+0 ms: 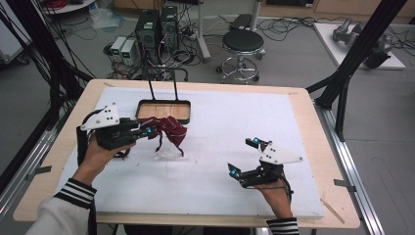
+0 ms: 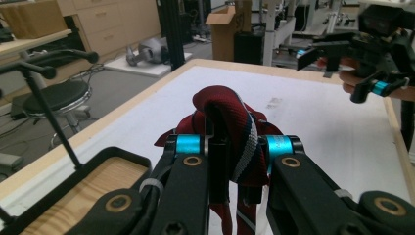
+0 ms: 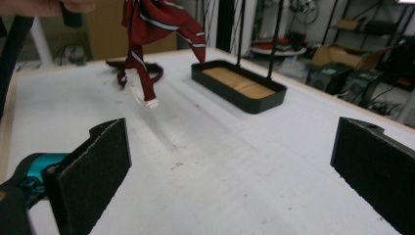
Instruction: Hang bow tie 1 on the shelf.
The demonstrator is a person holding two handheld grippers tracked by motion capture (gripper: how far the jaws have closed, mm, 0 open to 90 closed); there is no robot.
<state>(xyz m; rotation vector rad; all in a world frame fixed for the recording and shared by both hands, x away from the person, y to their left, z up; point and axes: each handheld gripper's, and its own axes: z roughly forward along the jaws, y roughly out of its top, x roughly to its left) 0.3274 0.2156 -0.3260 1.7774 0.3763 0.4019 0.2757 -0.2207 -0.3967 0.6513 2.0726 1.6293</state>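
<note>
Beside the black tray (image 1: pixel 164 110), left gripper (image 1: pixel 147 131) fingers clamping red striped cloth (image 1: pixel 170 130), right gripper (image 1: pixel 243 157) fingers spread wide.

We see a lab: behind the table (image 1: pixel 303 105) stand computer towers (image 1: pixel 157 27), tangled cables (image 1: pixel 288 24) and a round stool (image 1: pixel 242 43).
</note>
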